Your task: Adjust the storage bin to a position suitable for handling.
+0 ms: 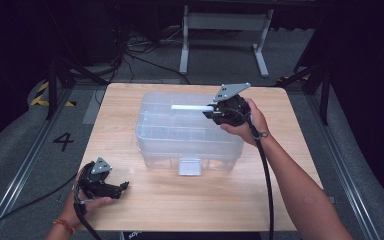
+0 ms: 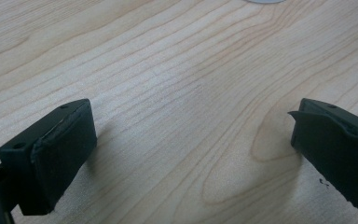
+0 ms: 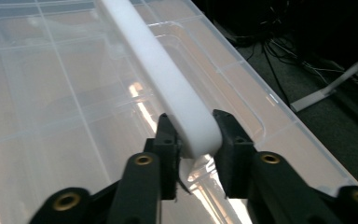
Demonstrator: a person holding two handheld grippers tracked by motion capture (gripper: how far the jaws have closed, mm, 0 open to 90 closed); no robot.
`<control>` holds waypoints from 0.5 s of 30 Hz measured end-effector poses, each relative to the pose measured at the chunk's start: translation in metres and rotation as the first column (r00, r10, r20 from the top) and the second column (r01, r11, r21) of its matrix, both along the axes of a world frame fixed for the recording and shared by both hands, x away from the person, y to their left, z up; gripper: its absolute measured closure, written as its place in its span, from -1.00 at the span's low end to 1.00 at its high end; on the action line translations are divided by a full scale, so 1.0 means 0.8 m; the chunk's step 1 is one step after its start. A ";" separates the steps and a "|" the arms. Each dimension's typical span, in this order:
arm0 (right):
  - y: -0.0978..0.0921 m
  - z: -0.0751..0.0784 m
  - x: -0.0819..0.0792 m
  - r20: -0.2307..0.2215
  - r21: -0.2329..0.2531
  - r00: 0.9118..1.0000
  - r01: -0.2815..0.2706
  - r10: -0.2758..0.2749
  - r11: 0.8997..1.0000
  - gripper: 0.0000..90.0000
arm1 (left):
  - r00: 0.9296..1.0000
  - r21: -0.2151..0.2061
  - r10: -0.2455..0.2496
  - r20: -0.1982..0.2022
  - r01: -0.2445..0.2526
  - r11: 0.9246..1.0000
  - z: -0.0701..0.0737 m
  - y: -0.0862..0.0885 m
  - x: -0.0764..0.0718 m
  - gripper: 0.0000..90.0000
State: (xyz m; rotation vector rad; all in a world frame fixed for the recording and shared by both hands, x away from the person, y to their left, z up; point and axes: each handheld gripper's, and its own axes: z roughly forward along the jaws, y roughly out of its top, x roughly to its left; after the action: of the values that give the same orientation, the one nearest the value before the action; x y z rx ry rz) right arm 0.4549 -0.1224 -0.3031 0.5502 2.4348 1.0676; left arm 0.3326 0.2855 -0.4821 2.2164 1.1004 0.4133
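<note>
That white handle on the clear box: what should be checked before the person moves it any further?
1. Right gripper shut on the white handle: ok, both jaws press its sides.
2. Grip placement: not ok, it holds the very end.
3. Clear box sits flat on the table: ok.
4. Front latch released: cannot tell.
5. Left gripper away from the box: ok, open, near the table's edge.

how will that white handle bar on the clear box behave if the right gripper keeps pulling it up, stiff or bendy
The white handle probably stays stiff: it runs straight from the right gripper, whose jaws are clamped on one end, with no visible sag. Its smooth rounded surface may slip in the pads. The clear plastic box looks empty, so it is likely light and may lift or tilt.
</note>
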 end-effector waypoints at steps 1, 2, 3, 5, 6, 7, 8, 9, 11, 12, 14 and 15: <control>0.001 0.000 0.000 0.003 -0.001 1.000 0.002 -0.002 1.000 0.66 | 1.000 0.000 0.000 0.000 0.000 1.000 0.000 0.000 0.000 -0.99; 0.001 0.000 0.001 0.000 -0.001 1.000 0.002 -0.002 1.000 0.66 | 1.000 -0.001 0.000 -0.001 0.000 1.000 0.000 0.000 0.000 -0.99; 0.000 0.001 0.002 -0.006 0.004 1.000 -0.003 0.003 1.000 0.66 | 1.000 0.000 0.000 0.000 0.000 1.000 0.000 0.000 0.000 -0.99; 0.000 0.001 0.002 -0.009 0.006 1.000 -0.006 0.006 1.000 0.66 | 1.000 -0.004 0.003 -0.004 -0.003 1.000 0.000 0.000 -0.001 -0.99; -0.001 0.001 0.003 -0.012 0.007 1.000 -0.008 0.008 1.000 0.66 | 1.000 -0.003 0.003 -0.002 -0.003 1.000 0.000 0.000 -0.001 -0.99; -0.001 0.003 0.004 -0.018 -0.003 1.000 -0.015 0.015 1.000 0.67 | 1.000 -0.006 0.004 0.003 -0.004 1.000 -0.001 0.000 -0.001 -0.98; -0.001 0.003 0.004 -0.018 -0.003 1.000 -0.015 0.015 1.000 0.67 | 1.000 -0.006 0.004 0.003 -0.004 1.000 -0.001 0.000 -0.001 -0.98; -0.001 0.004 0.005 -0.024 -0.007 0.999 -0.021 0.020 1.000 0.67 | 1.000 -0.006 0.006 0.003 -0.006 1.000 -0.001 0.000 -0.001 -0.98; -0.001 0.007 0.009 -0.044 -0.004 0.999 -0.024 0.024 1.000 0.67 | 1.000 -0.010 0.010 0.000 -0.010 1.000 0.000 0.000 -0.002 -0.96; -0.001 0.007 0.011 -0.048 0.001 0.998 -0.027 0.027 1.000 0.67 | 1.000 -0.013 0.013 -0.003 -0.013 1.000 0.000 0.000 -0.003 -0.91; -0.003 0.008 0.014 -0.062 0.011 0.998 -0.031 0.032 0.999 0.67 | 1.000 -0.023 -0.002 0.007 0.002 1.000 0.002 0.002 -0.006 -0.65; -0.003 0.008 0.014 -0.062 0.011 0.998 -0.031 0.032 0.999 0.67 | 1.000 -0.031 -0.002 0.021 0.003 1.000 0.003 0.003 -0.007 -0.65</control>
State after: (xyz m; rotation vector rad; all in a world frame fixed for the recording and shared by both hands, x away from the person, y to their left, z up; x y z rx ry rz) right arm 0.4660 -0.1245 -0.2970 0.5581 2.5007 1.0912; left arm 0.3272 0.2876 -0.4800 2.1813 1.0862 0.4148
